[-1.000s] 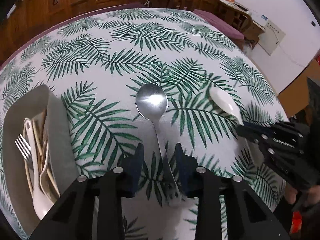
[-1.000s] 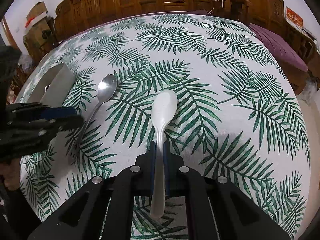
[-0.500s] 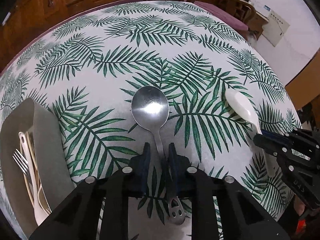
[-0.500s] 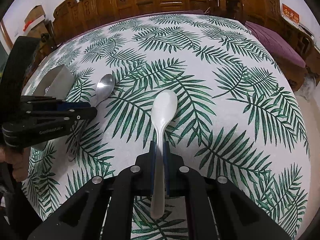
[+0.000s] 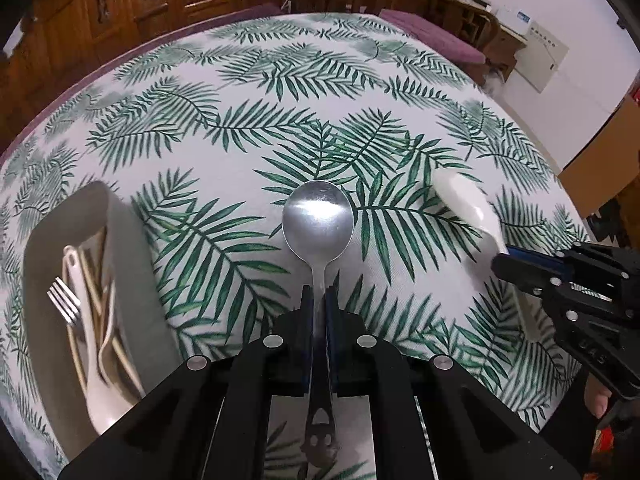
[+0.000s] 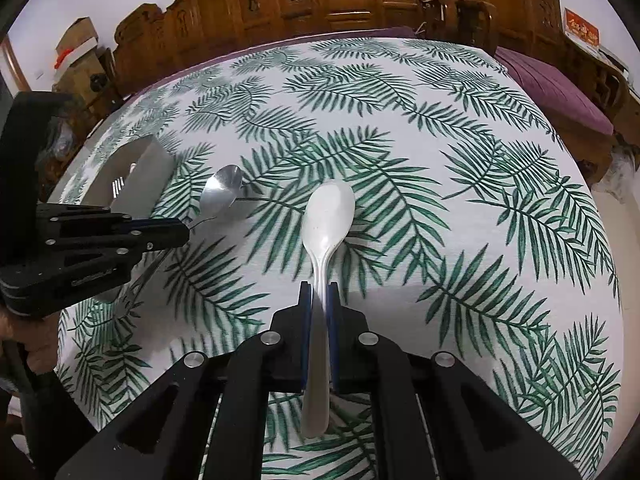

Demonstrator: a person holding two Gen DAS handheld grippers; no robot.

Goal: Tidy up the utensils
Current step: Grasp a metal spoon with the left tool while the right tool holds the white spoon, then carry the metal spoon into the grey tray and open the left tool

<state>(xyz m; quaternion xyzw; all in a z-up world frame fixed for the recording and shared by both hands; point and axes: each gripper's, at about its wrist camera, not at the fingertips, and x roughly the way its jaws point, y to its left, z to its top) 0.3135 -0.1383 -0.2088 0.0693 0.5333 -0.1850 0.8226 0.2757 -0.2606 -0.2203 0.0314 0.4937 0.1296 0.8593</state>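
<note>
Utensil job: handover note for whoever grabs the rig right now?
Left gripper: shut on the metal spoon at its handle.
Right gripper: shut on the white spoon at its handle.
Grey tray, on the left side of the leaf-print tablecloth: already holds a fork, chopsticks and a white spoon.
Done: both loose spoons gripped.
Left: carry both to the tray and release.
</note>
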